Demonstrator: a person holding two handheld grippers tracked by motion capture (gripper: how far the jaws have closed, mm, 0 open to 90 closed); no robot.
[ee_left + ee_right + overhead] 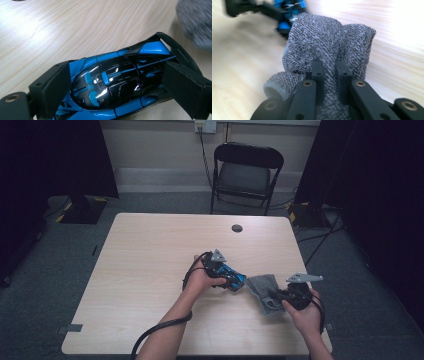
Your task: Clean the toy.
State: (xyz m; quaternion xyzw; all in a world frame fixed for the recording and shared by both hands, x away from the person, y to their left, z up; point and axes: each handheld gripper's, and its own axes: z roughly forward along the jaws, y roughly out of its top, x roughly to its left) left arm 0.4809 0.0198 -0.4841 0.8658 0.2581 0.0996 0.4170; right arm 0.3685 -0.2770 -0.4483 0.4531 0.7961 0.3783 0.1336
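A glossy blue and black toy car [112,85] lies on the wooden table [150,250], and my left gripper [121,86] is shut on it, one black pad pressed on each side. From above, the car [237,281] and the left gripper [231,278] sit near the table's middle. Just to their right a grey knitted cloth [260,286] is bunched up, with my right gripper [276,299] at its near edge. In the right gripper view the right gripper [329,72] is shut on a fold of the cloth [324,40], which stands up in front of the blurred car [287,10].
A black folding chair [247,170] stands beyond the table's far edge. A round cable hole [237,228] is set in the tabletop near that edge. Cables trail on the carpet at the right, and black stands flank the room.
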